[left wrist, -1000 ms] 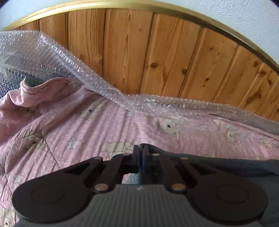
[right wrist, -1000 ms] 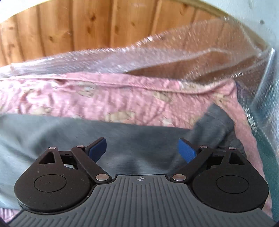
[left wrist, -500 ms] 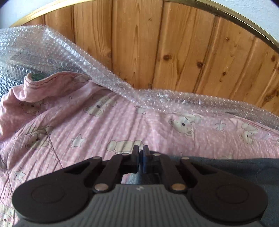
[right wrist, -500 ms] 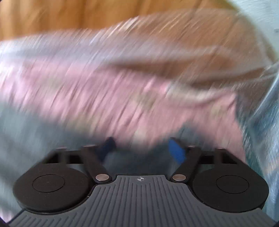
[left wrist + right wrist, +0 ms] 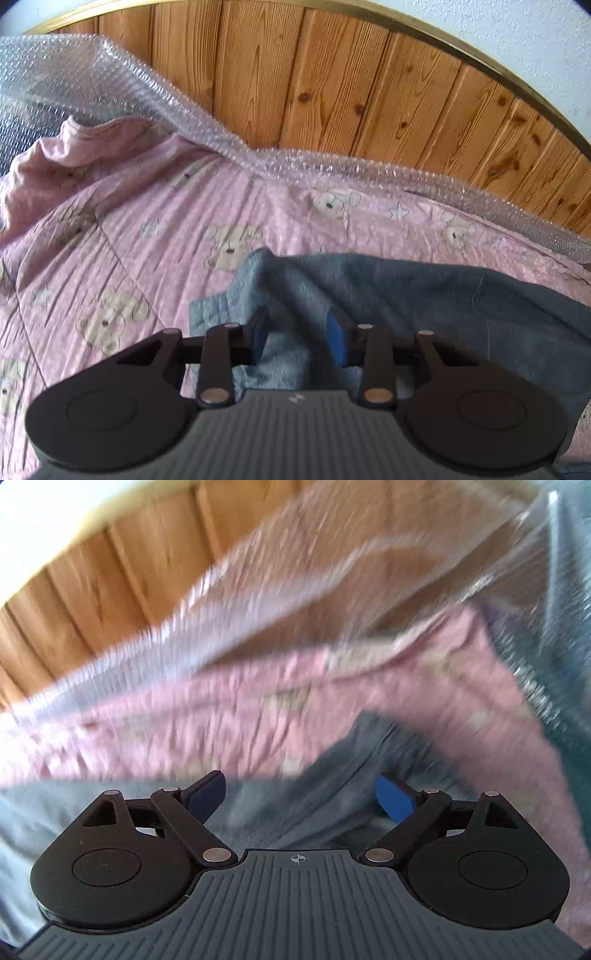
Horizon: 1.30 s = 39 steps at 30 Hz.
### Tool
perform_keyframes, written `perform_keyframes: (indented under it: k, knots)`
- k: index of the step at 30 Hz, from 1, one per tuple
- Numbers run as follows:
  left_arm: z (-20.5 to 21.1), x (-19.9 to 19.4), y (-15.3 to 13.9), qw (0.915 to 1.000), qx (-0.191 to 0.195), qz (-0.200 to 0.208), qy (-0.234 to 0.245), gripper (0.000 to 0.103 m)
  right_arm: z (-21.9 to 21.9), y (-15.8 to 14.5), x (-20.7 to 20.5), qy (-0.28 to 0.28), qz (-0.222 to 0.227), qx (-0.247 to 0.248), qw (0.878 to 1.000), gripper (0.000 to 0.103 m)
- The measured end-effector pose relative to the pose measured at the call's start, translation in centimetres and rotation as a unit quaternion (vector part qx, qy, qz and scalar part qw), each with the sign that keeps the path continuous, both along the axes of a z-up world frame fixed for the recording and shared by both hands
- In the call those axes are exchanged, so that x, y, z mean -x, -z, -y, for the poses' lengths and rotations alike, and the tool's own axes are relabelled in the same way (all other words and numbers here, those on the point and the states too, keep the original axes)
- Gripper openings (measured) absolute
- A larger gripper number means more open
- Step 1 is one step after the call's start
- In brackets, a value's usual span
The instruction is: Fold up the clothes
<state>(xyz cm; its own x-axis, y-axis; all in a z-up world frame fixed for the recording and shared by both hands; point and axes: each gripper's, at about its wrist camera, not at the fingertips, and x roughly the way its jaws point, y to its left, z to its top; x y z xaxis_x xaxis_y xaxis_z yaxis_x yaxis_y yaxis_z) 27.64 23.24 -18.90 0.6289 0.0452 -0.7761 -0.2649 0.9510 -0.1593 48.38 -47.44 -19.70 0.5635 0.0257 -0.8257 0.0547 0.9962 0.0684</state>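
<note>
Seemingly between grips, the left claw (image 5: 297, 338) hangs low over the grey garment (image 5: 424, 295) with its blue pads (image 5: 337, 341) parted and nothing pinched between them; a rumpled corner of the cloth lies under the gap. That garment is spread across a pink teddy-bear quilt (image 5: 147, 236), which serves as the folding surface, and its raised, bunched edge near the claw suggests a fold only half laid. A sheet of bubble wrap (image 5: 229, 147) runs along the far edge of the quilt, against the wooden panelling (image 5: 332, 81), probably just stowed out of the way. No container shows in this view.

From the right wrist, everything beyond the claw is smeared by motion, so details are uncertain. The right claw (image 5: 301, 797) stands wide open, its pads (image 5: 393, 805) well apart and holding nothing. Beneath and ahead of it lies the same grey garment (image 5: 295, 812), with one part reaching toward the far right over the pink quilt (image 5: 184, 720). Clear plastic (image 5: 406, 572), likely the bubble wrap, rises behind. No container appears here either. My guess is that the right claw is heading for a fresh hold on the cloth.
</note>
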Motion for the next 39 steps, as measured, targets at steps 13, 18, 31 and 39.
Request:
perform_keyframes:
  k: [13,18,31,39]
  knots:
    - [-1.1,14.8,-2.7,0.9945,0.041,-0.021,-0.094,0.045,5.2,-3.1,-0.8,0.148,0.135,-0.114,0.973,0.085]
    - [-2.2,25.2,-3.1,0.9808,0.081,-0.054,-0.168,0.054,3.3,-2.6,9.4,0.107,0.071,-0.005,0.992,0.083]
    - [-2.6,30.8,1.9,0.9345,0.264,0.019,-0.238,0.005,-9.9,-4.0,36.6,-0.001,-0.018,-0.020,1.000,0.090]
    - [3.7,34.1,-5.8,0.9870,0.067,0.146,0.005,0.003,-29.8,-8.0,41.0,-0.296,0.049,-0.004,0.954,0.093]
